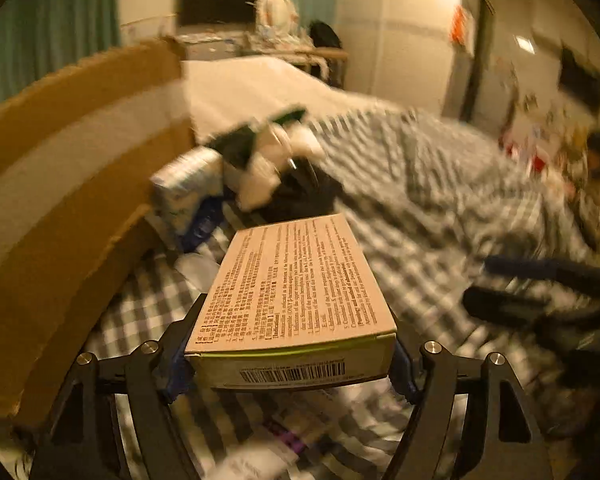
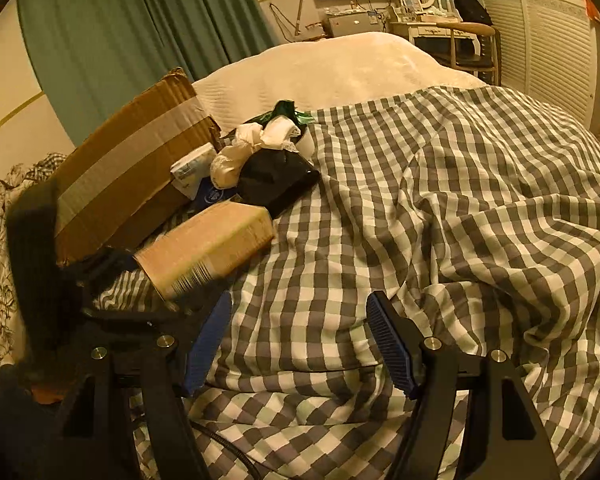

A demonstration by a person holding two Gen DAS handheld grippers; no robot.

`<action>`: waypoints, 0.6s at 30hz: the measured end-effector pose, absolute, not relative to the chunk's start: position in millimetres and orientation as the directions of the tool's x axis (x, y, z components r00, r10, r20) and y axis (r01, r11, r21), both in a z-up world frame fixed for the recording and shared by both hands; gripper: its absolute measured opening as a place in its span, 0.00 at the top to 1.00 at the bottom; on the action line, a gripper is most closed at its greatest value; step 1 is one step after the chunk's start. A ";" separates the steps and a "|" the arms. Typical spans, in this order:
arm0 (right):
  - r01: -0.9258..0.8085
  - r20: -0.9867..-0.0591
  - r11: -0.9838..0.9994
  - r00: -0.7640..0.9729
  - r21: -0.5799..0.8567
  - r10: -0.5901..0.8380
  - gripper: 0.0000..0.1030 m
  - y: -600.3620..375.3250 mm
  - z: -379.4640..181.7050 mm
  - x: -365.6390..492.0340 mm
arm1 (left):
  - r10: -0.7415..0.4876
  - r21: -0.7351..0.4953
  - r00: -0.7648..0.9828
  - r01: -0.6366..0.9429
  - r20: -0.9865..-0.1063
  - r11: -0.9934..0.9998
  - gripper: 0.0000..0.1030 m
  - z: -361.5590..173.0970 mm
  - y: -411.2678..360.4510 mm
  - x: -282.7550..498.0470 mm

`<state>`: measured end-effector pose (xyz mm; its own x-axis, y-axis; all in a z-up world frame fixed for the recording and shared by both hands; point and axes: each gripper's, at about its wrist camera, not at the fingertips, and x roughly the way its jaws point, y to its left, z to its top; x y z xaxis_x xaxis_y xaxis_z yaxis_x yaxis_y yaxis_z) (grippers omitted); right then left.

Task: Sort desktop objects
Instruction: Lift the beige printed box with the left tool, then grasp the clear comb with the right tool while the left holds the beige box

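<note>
- Hand-held gripper on the left (image 1: pixel 292 360) is clamped on a flat tan cardboard medicine box with small black print on its top face and a barcode on its near end (image 1: pixel 296 288); the blue pads press both long sides near the barcode end, and the box is lifted clear of the bed.
- Long axis of that box runs straight ahead along the fingers, so its far end leads and points at the pile of things beyond.
- Seen from the right wrist, the same box (image 2: pixel 204 248) hangs low at the left, just short of the pile and well left of the right hand-held gripper (image 2: pixel 300 344), whose jaws stand open and empty over the grey-and-white checked bedspread (image 2: pixel 440 208).
- Ahead of the box's far end lie a black glossy pouch (image 2: pixel 276 180), crumpled white and cream wrappers (image 2: pixel 252 144) and a small white-and-blue packet (image 2: pixel 192 168).
- Left of all this stands a large brown corrugated cardboard carton with a pale tape stripe (image 1: pixel 72 152), its wall just beside the box.
- My judgement: the left hand is the nearer one, and the coming move turns on carrying the box left towards the carton or forward onto the pile.
</note>
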<state>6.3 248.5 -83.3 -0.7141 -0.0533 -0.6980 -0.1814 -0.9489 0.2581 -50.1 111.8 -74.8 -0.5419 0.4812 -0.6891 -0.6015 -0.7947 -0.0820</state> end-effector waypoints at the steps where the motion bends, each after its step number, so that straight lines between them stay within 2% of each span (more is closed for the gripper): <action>1: -0.178 -0.692 -0.950 -0.720 0.256 -0.051 0.33 247.4 -81.7 7.7 | 0.486 -0.096 -0.558 -0.585 -0.673 -0.805 0.24 -66.6 103.4 -46.2; 10: -0.111 -0.643 -0.958 -0.760 0.264 -0.089 0.34 228.5 -65.8 15.3 | 0.346 -0.058 -0.729 -0.389 -0.591 -0.919 0.24 -15.9 51.7 -26.2; 11: -0.100 -0.644 -0.961 -0.759 0.258 -0.094 0.45 225.2 -64.9 14.8 | 0.331 -0.045 -0.739 -0.379 -0.587 -0.924 0.24 -14.8 50.9 -25.3; 13: -0.070 -0.654 -0.968 -0.749 0.239 -0.108 0.57 216.8 -64.3 11.2 | 0.302 -0.029 -0.749 -0.355 -0.590 -0.934 0.24 -17.6 48.2 -26.1; 18: -0.015 -0.682 -0.977 -0.719 0.212 -0.137 0.58 200.4 -72.7 -4.8 | 0.279 -0.055 -0.722 -0.317 -0.634 -0.947 0.24 -34.9 45.9 -33.9</action>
